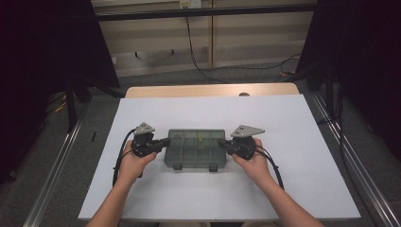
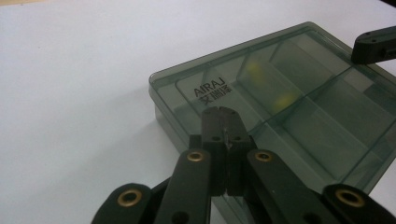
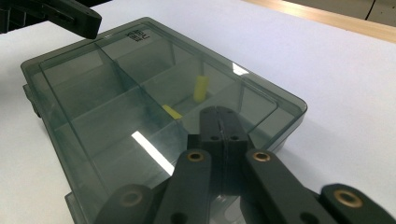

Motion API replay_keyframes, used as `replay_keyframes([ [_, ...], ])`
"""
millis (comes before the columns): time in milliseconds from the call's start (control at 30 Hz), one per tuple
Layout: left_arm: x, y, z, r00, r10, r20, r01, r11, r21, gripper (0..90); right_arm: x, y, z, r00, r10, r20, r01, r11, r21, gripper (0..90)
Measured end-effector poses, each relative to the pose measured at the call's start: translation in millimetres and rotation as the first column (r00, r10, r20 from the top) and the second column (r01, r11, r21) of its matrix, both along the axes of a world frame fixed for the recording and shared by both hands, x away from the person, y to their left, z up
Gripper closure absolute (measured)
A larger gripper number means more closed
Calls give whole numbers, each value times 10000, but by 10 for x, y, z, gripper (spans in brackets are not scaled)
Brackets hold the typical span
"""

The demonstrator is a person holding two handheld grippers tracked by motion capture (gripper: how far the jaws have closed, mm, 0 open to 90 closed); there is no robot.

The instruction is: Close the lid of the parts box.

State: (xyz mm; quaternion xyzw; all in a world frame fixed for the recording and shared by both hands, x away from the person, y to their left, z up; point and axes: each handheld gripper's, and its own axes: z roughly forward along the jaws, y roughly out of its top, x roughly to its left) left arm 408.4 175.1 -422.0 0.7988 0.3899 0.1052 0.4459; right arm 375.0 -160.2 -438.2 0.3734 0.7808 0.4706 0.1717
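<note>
1. The compartment box (image 1: 196, 150), of smoky transparent plastic, lies flat on the white counter (image 1: 293, 142), near its middle and toward the person's edge. Its lid is down.
2. Two dark latches sit on the box's near long side in the high view.
3. Inner walls divide the box into compartments. Small yellow pieces (image 3: 201, 88) lie in compartments near the middle; in the left gripper view they appear as blurred yellow spots (image 2: 285, 99).
4. A printed brand mark (image 2: 212, 89) sits on the lid near one corner, at the left gripper's end.
5. The left gripper (image 1: 163, 141) is at the box's left short end. Its fingers (image 2: 215, 126) are pressed together with nothing between them, and their tips sit over the lid's corner area. Whether they touch the lid cannot be told.
6. The right gripper (image 1: 224, 143) is at the box's right short end. Its fingers (image 3: 231, 123) are likewise closed against each other, empty, with tips above the lid near its edge.
7. Each gripper is held in one hand; the left hand (image 1: 135, 163) and right hand (image 1: 253, 163) rest low over the counter, on either side of the box.
</note>
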Motion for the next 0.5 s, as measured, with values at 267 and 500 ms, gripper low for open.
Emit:
replay_keyframes([
  [267,-17,-8,-1,9999,-49,125,47,9999,124,900,2,-3,-6,10000,-3,18,3,10000,56,900],
  [500,-26,-17,4,9998,-12,191,8,9998,201,900,-10,-2,-18,9999,-25,144,24,10000,68,900],
])
